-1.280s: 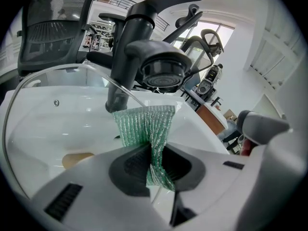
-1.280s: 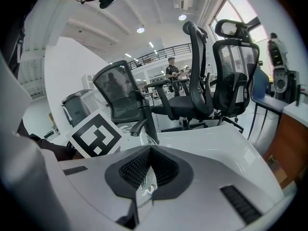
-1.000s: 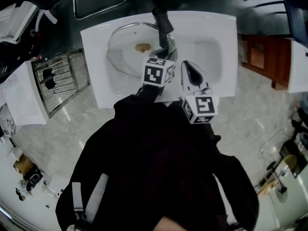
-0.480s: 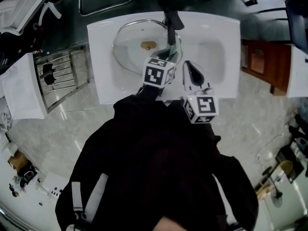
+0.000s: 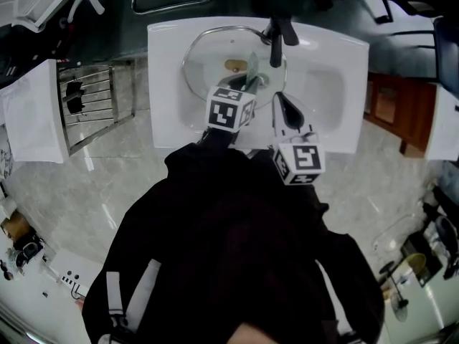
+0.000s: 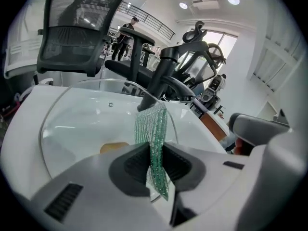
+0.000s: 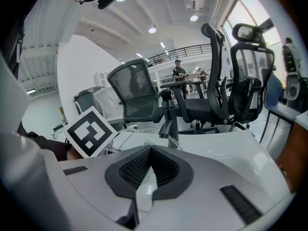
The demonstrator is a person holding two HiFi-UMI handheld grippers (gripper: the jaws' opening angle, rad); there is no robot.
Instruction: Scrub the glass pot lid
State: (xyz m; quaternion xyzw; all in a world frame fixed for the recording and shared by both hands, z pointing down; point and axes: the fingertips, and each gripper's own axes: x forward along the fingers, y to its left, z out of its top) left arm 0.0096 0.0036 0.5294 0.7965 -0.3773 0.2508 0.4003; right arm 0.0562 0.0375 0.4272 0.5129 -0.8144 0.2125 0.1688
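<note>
Glass pot lid: lies flat in the white sink, upper middle of the head view; its tan knob is near the lid's centre.
Left claw: pinching a green scrub cloth, which stands up from the jaws over the lid's near right rim.
Right claw: pressed together with nothing in it, held just right of the left claw above the sink's front edge.
Faucet: black, at the lid's upper right, its spout over the rim.
</note>
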